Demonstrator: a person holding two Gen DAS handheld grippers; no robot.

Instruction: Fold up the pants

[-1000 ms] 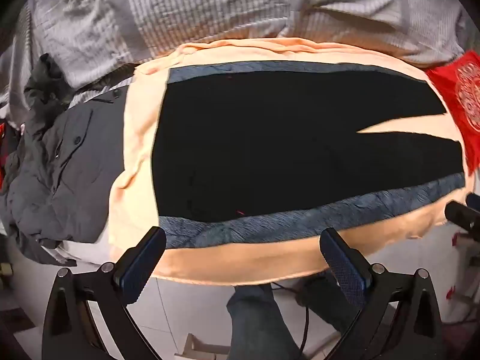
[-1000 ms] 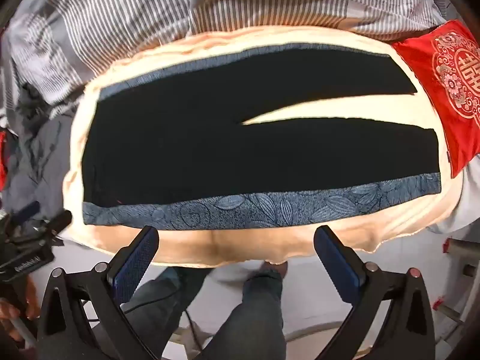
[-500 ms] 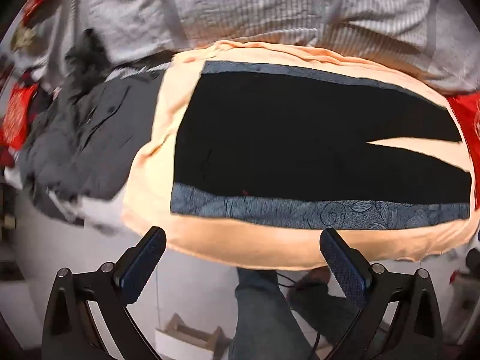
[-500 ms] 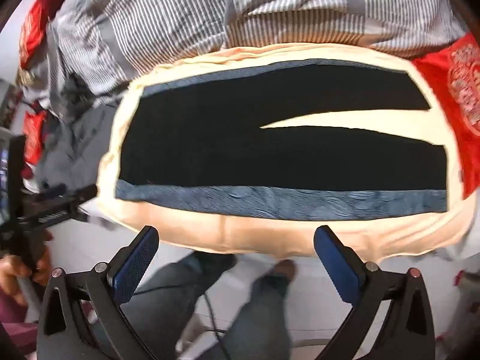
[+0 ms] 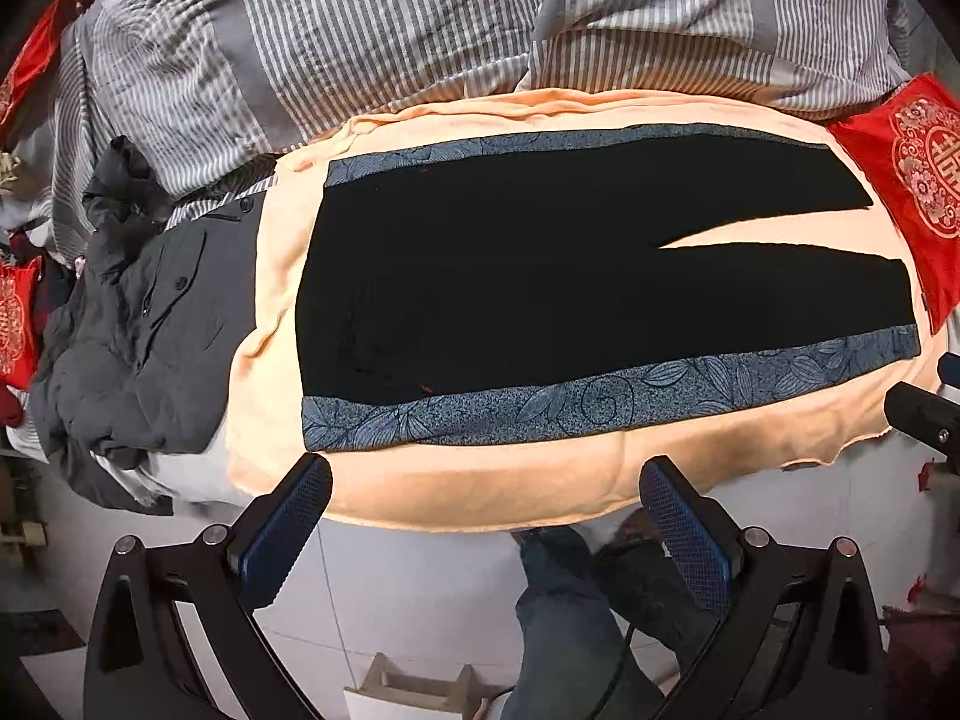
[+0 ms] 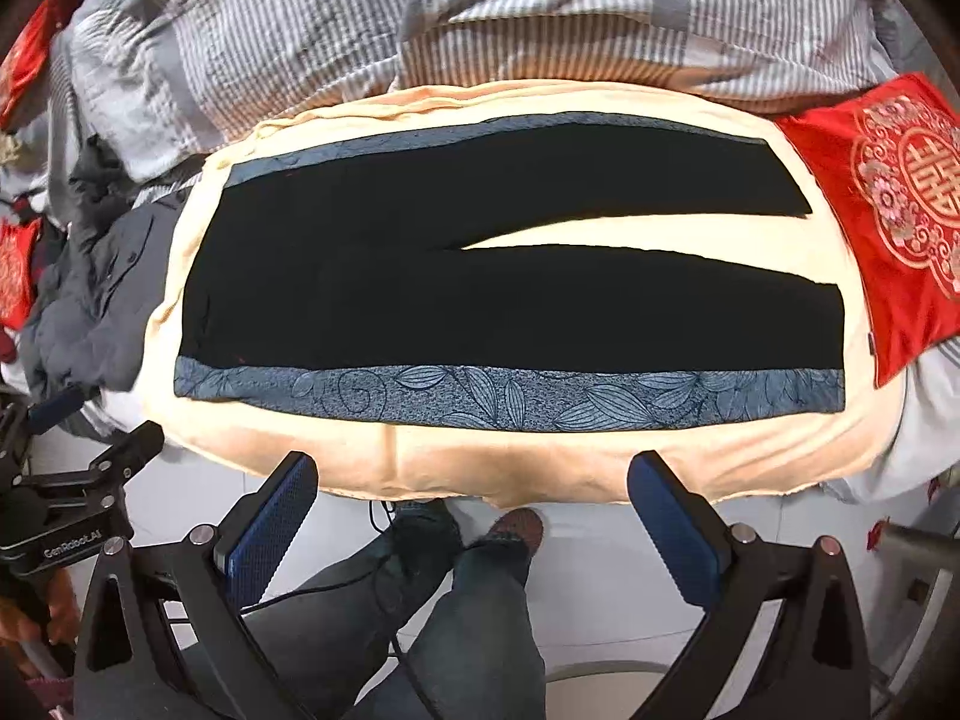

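Black pants (image 5: 540,276) (image 6: 480,294) with blue leaf-print side stripes lie flat on a peach blanket (image 5: 480,480) (image 6: 540,462), waistband to the left and the two legs spread apart to the right. My left gripper (image 5: 480,516) hangs open in front of the blanket's near edge, off the cloth, with nothing between its fingers. My right gripper (image 6: 474,510) is open too, held before the near edge over the floor. The left gripper's body (image 6: 72,516) shows at the lower left of the right wrist view.
A grey striped duvet (image 5: 420,30) covers the bed behind. A heap of dark grey clothes (image 5: 138,330) lies left of the blanket, a red embroidered cushion (image 6: 888,204) to its right. A person's jeans-clad legs (image 6: 432,600) stand on the white tiled floor below.
Both views swung left half a second ago and have swung back to the right; the pants have not moved and both grippers stay open.
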